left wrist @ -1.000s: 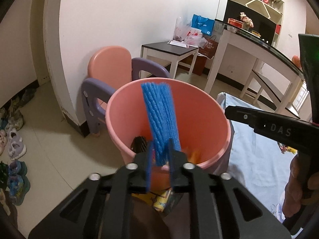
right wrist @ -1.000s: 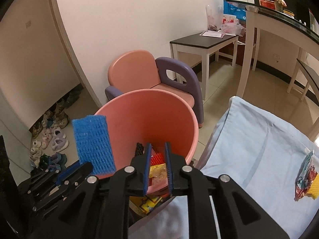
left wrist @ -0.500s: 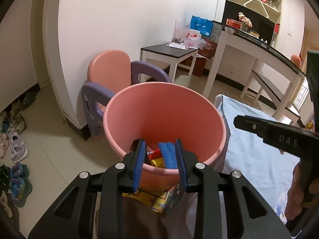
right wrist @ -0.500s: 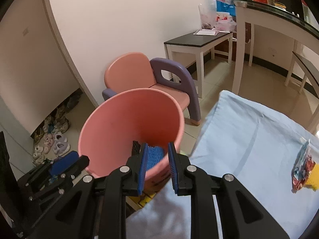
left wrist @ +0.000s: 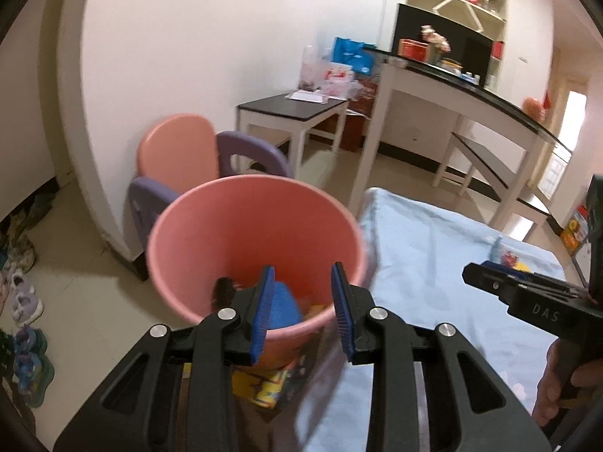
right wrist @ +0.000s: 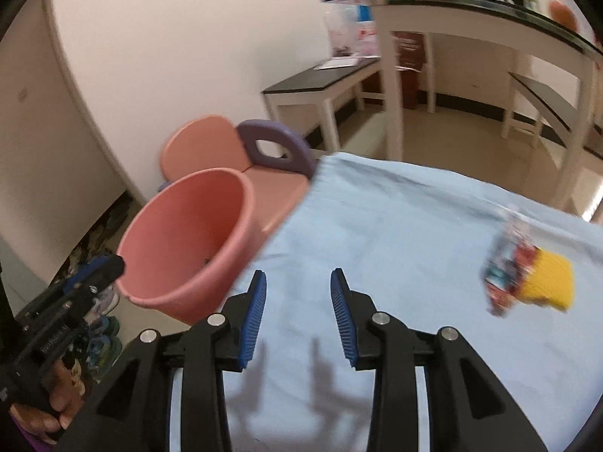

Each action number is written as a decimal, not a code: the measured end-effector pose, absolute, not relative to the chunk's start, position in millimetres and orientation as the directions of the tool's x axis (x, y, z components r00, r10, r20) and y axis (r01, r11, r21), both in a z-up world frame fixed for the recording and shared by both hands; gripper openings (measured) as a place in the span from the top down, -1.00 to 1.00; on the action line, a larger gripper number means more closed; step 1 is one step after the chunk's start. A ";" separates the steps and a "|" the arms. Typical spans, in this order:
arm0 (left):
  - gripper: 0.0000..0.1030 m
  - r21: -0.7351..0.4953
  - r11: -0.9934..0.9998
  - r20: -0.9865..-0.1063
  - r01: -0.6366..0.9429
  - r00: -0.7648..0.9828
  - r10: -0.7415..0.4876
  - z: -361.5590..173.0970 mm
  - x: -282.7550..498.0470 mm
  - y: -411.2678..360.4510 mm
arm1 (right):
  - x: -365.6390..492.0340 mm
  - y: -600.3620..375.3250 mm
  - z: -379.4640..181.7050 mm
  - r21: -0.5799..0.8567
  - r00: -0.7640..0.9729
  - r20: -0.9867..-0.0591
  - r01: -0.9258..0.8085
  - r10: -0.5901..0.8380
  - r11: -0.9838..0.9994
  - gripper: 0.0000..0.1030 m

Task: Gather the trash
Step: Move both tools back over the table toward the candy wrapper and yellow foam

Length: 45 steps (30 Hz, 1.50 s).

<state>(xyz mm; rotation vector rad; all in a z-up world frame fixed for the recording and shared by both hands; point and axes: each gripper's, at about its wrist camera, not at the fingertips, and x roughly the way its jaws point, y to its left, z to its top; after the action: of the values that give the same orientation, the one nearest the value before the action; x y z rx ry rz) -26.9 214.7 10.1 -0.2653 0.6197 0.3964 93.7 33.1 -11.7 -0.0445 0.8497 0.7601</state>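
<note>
A pink bucket (left wrist: 211, 233) stands at the left end of a light blue cloth (left wrist: 433, 248). A blue mesh piece (left wrist: 282, 307) lies inside it with other trash. My left gripper (left wrist: 303, 309) is open and empty above the bucket's near rim. My right gripper (right wrist: 297, 312) is open and empty over the cloth (right wrist: 377, 233), right of the bucket (right wrist: 181, 241). A colourful wrapper with a yellow piece (right wrist: 527, 275) lies on the cloth to the right; it also shows in the left wrist view (left wrist: 507, 260).
A pink and purple child's chair (left wrist: 188, 158) stands behind the bucket. A low black-topped table (left wrist: 294, 105) and a long white counter (left wrist: 452, 90) stand further back. Shoes (left wrist: 22, 293) lie on the floor at left. A yellow box (left wrist: 264, 388) lies under the bucket.
My left gripper opened and the blue mesh piece dropped into the bucket. My right gripper opened and swung right, from over the bucket to over the cloth.
</note>
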 end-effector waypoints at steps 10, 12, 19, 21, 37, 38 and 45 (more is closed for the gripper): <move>0.40 -0.103 0.965 -0.618 -0.240 0.776 0.127 9.7 22.6 143.7 | 124.3 -89.5 -20.0 0.271 0.563 -0.687 -0.389 0.460 0.881 0.27; 0.39 -0.092 0.976 -0.624 -0.200 0.775 0.100 8.3 34.7 127.8 | 130.6 -115.8 -24.2 0.291 0.585 -0.688 -0.321 0.430 0.901 0.27; 0.39 -0.110 0.992 -0.644 -0.054 0.765 -0.029 -2.8 87.1 72.2 | 146.5 -174.7 -44.8 0.315 0.619 -0.708 -0.153 0.340 0.937 0.02; 0.39 -0.105 0.994 -0.647 -0.036 0.761 -0.040 -6.7 99.4 62.4 | 147.0 -180.3 -52.6 0.335 0.615 -0.709 -0.138 0.346 0.932 0.02; 0.40 -0.151 0.988 -0.708 0.018 0.695 -0.121 -50.2 189.3 22.6 | 136.0 -170.9 -74.3 0.342 0.582 -0.730 -0.143 0.358 0.929 0.02; 0.40 -0.147 0.989 -0.710 0.023 0.694 -0.121 -51.3 192.7 20.8 | 135.9 -170.5 -75.5 0.340 0.581 -0.732 -0.142 0.356 0.930 0.02; 0.40 -0.104 0.994 -0.735 0.026 0.672 -0.095 -66.7 209.1 10.8 | 133.4 -167.4 -78.1 0.325 0.587 -0.730 -0.153 0.350 0.933 -0.02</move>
<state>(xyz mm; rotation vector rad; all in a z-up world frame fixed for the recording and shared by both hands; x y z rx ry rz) 209.1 10.8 -66.7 -0.0877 0.8319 -0.0680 133.4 -167.4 -78.1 0.2382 0.8979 0.2964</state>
